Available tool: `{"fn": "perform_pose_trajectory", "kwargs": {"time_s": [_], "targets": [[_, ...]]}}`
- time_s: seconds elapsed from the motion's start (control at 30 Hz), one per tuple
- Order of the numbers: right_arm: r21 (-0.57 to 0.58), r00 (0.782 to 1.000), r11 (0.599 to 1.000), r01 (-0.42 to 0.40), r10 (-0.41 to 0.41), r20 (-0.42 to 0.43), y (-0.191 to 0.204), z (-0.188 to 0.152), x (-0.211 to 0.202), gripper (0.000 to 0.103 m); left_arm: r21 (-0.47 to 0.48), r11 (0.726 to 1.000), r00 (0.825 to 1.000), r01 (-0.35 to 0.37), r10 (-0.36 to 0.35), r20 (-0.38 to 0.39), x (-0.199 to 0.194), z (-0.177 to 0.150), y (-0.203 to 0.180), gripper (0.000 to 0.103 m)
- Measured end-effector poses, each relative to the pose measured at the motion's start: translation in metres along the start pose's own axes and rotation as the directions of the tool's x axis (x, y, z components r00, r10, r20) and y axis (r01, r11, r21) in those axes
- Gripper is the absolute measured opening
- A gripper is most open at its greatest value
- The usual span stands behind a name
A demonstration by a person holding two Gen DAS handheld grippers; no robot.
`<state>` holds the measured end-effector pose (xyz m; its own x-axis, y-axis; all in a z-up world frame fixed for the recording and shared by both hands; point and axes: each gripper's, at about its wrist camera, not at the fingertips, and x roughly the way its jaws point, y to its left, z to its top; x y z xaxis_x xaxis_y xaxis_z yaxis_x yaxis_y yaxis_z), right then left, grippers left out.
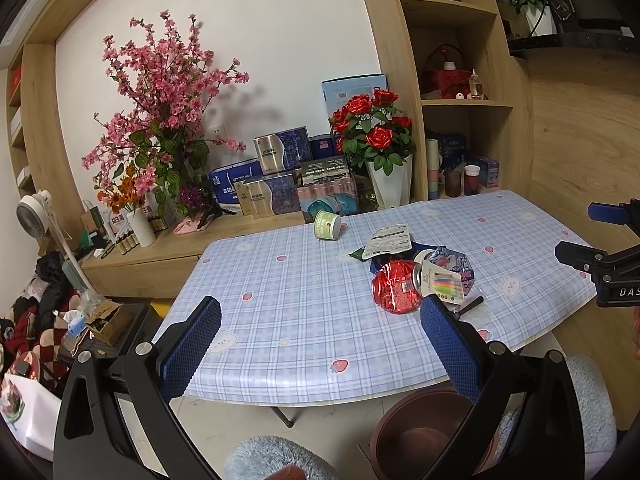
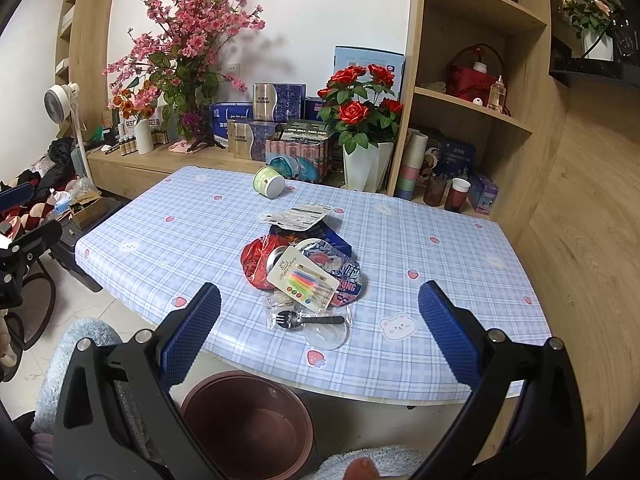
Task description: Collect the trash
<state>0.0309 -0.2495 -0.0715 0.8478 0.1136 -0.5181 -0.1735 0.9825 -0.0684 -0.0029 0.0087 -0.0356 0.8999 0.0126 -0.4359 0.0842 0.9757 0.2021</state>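
Observation:
Trash lies in a heap on the blue plaid table [image 2: 440, 216]: a candle card [image 2: 303, 277], a red foil wrapper [image 2: 258, 262], a printed wrapper [image 2: 344, 270], a white packet [image 2: 296, 213], a wrapped black fork [image 2: 308, 319] and a clear lid [image 2: 325, 335]. A green paper cup [image 2: 269, 181] lies tipped at the far side. The heap [image 1: 416, 276] and cup [image 1: 327, 225] also show in the left wrist view. A brown bin [image 2: 248, 416] stands on the floor below the near table edge. My left gripper [image 1: 320, 340] and right gripper [image 2: 320, 326] are open, empty, above the near edge.
Behind the table, a low wooden ledge holds flower vases [image 2: 366, 166], gift boxes [image 2: 256, 136] and cups [image 2: 456, 196]. Shelves [image 2: 472, 112] stand at the right. A fan [image 2: 60, 98] and a clothes pile [image 2: 36, 196] are at the left. Fluffy blue cushions [image 1: 276, 460] lie by the bin.

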Motion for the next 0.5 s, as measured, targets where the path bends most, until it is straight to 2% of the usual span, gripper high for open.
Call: {"fn": "perform_pose_trajectory", "kwargs": {"time_s": [0.27,0.5], "targets": [[0.008,1.000,1.000,0.004,-0.004,-0.007,0.000,0.000,0.001,0.097,-0.001,0.999,0.999,0.033,-0.033,0.008,0.002,-0.002,0.001,0.098],[0.043,1.000,0.999,0.005,-0.005,-0.003,-0.010,-0.005,0.010,0.097,-0.085,0.992,0.995,0.098,-0.098,0.003,0.012,-0.004,0.008,0.098]]}}
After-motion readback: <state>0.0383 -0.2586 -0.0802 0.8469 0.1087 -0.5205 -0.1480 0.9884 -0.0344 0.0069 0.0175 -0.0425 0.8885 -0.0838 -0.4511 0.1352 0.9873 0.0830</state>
